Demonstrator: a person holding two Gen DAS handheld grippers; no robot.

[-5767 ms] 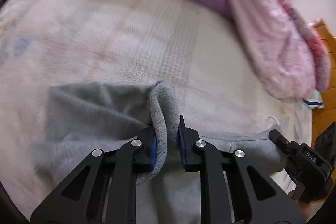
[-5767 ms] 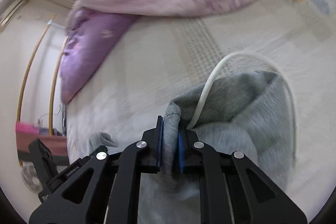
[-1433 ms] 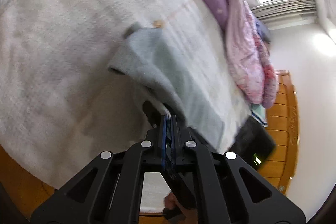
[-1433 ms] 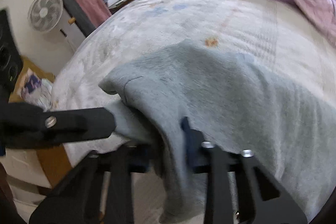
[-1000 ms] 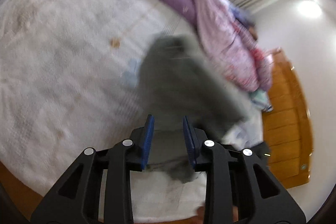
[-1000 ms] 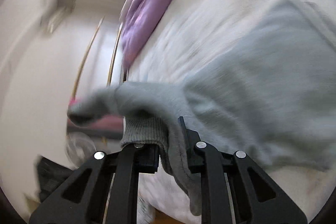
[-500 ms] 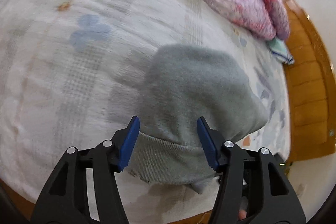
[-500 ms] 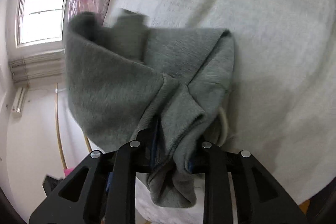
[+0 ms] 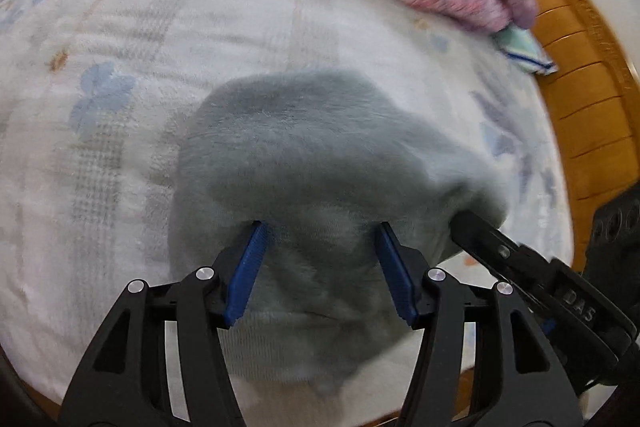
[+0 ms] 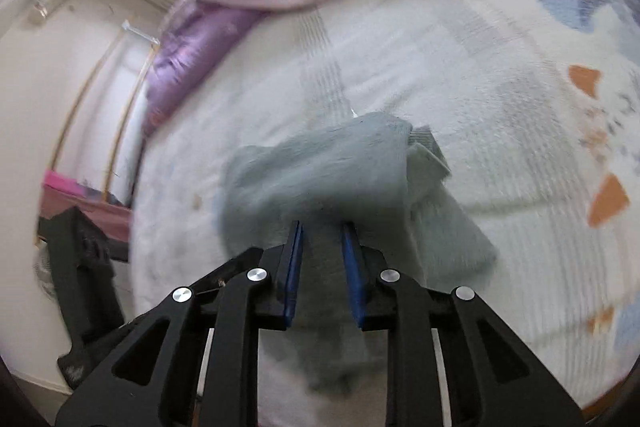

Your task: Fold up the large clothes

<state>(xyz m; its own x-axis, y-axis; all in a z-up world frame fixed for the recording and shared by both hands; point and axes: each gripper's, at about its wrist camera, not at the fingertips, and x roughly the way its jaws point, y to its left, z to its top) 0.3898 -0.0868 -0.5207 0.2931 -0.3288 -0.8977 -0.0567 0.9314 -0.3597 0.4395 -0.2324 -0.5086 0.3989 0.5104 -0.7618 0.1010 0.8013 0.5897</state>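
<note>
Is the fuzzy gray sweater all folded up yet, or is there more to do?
Nearly done. The fuzzy gray sweater lies in a compact bundle on the white patterned bedspread. The left gripper and right gripper both stand open, gripping nothing. Left: maybe tidying the loose flap on one side.

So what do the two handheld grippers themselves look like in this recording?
Both match: the left gripper and right gripper have matte black angular linkage arms with cut-out openings, round silver pivot screws, and ribbed blue finger pads. White "DAS" lettering marks the right gripper's side.
</note>
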